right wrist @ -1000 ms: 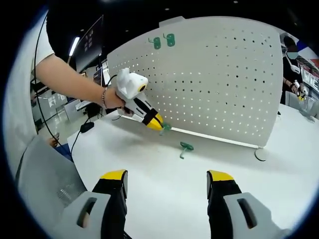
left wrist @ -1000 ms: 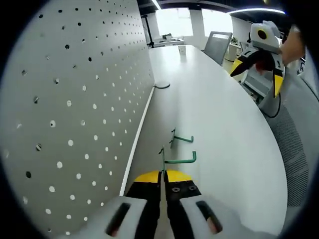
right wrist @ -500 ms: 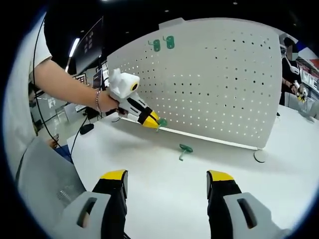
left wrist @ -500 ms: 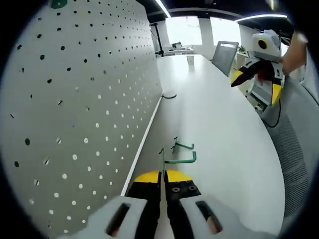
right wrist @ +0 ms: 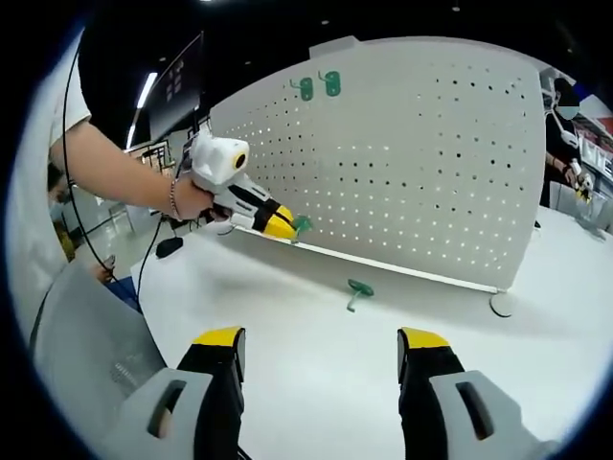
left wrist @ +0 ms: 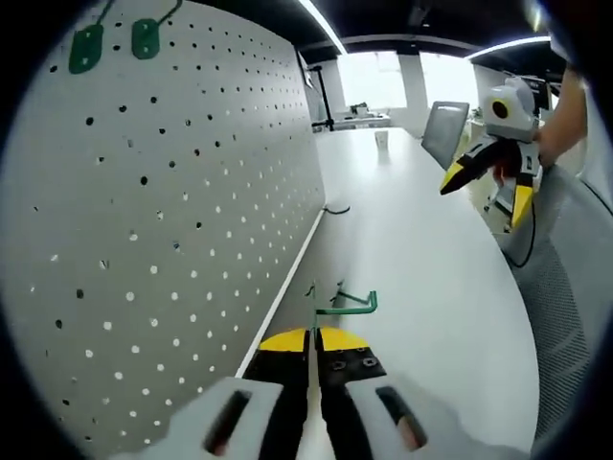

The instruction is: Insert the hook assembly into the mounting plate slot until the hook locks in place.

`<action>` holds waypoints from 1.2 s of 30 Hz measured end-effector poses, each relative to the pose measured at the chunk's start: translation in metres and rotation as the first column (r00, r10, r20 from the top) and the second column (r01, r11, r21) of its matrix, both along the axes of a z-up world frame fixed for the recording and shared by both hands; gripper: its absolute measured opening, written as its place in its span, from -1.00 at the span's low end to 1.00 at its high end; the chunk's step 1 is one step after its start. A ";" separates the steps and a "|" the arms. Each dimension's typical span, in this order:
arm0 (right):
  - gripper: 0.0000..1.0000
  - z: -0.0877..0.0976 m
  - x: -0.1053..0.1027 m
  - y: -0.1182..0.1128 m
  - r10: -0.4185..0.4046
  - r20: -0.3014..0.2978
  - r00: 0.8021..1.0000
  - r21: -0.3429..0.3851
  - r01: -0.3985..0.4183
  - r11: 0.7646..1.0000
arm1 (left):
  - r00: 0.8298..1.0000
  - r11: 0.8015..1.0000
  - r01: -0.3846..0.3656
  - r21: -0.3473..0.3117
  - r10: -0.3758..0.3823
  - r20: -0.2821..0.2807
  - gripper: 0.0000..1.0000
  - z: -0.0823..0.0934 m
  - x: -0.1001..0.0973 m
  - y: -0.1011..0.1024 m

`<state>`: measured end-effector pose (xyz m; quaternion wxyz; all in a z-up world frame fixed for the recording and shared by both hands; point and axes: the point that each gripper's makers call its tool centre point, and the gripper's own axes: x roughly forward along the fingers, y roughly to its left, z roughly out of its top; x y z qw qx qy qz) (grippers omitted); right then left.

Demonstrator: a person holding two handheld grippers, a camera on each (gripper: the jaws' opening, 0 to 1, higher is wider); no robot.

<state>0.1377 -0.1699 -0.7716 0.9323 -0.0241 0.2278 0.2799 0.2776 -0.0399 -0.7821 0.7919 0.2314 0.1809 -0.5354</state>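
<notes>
Since 1 s ago the left gripper (right wrist: 284, 226) with its green hook (right wrist: 302, 224) has risen off the table and sits higher vs. the pegboard; in the left gripper view more of the upper board has come into sight, incl. two green hooks already mounted near its top edge. The spare hook on the table has not moved.

Items, largest to smallest:

1. Table (right wrist: 316, 355): white, long, carries the board and the loose hook.
2. Pegboard (right wrist: 412, 172) (left wrist: 144, 240): white mounting plate w/ rows of holes, upright on the table, round foot at its right end in the right gripper view.
3. Person's arm (right wrist: 115, 168): holds the left gripper; bracelet at wrist.
4. Left gripper: jaws closed narrow on the green hook (left wrist: 335, 307), hook's bent tip ahead of the tips. Held above the table, in front of the board's lower left part; whether the hook touches the board cannot be told.
5. Right gripper (right wrist: 321, 350) (left wrist: 488, 177): jaws spread wide, nothing between them, held well apart from the board over the table's near side.
6. Mounted hooks (right wrist: 318, 85) (left wrist: 113, 43): two, side by side, top of board.
7. Spare hook (right wrist: 357, 289): green, lies on the table just in front of the board base, btwn the two grippers.
</notes>
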 end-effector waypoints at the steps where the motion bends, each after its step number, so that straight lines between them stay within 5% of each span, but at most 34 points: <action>1: 0.24 0.000 0.000 0.000 -0.001 0.000 1.000 0.002 0.001 1.000 | 1.000 1.000 -0.005 -0.006 0.005 0.006 -0.97 0.002 0.000 0.001; 12: 0.24 0.003 -0.001 0.002 0.009 0.015 1.000 -0.010 -0.009 1.000 | 0.995 0.989 -0.087 -0.116 0.091 0.032 -0.97 0.034 -0.009 0.007; 36: 0.24 0.006 -0.003 0.007 0.037 0.030 0.999 -0.015 -0.037 0.999 | 0.975 0.949 -0.189 -0.253 0.212 0.067 -0.96 0.072 -0.041 0.029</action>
